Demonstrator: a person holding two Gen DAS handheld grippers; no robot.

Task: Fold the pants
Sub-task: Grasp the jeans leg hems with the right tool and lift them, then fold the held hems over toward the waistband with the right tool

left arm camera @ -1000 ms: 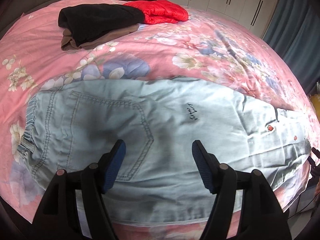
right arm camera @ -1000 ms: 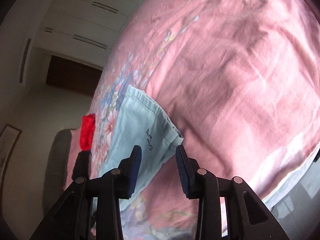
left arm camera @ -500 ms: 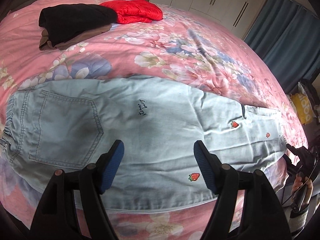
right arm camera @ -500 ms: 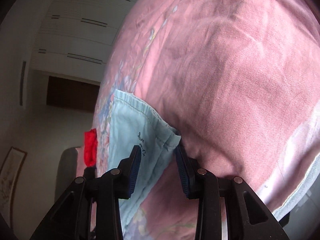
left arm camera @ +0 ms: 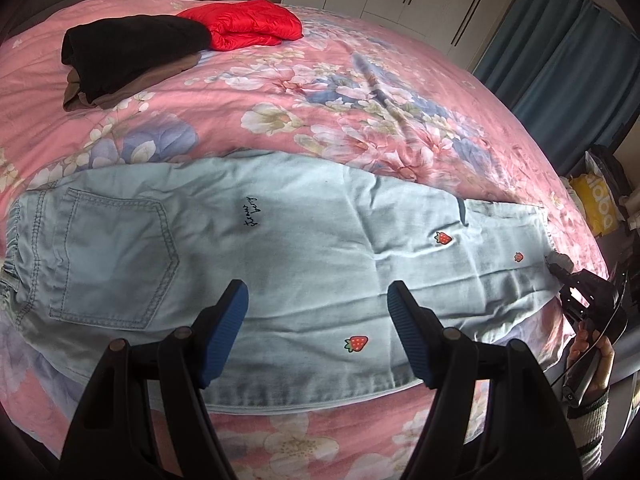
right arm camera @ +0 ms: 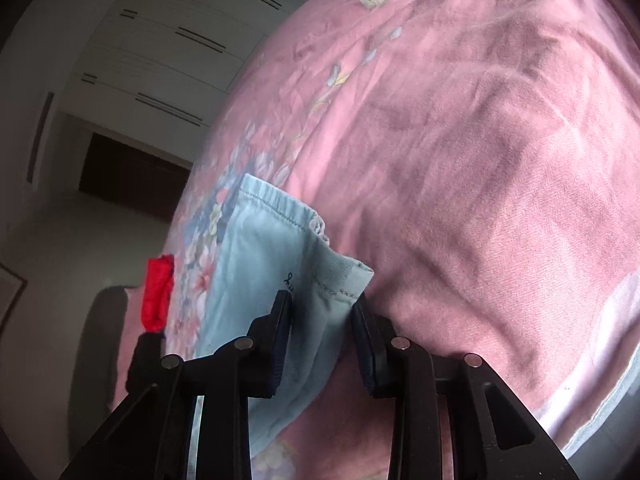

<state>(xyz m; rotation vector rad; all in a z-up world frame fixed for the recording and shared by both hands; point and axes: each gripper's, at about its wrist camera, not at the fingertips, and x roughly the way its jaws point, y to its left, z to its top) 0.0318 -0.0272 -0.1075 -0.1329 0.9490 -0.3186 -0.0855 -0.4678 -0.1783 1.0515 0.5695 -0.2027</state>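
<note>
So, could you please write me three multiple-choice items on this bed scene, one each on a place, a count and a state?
1. Where does the red jacket lie?
A) beside the black garment on the bed cover
B) on the floor
C) on a chair

2. How many strawberry patches show on the pants?
A) one
B) three
C) six

3. How is the left claw?
A) open, empty
B) shut on cloth
C) out of view

Answers: 1 A, both lie at the bed's far side. 2 B, three red patches dot the leg. 3 A, its fingers stand apart above the denim.
</note>
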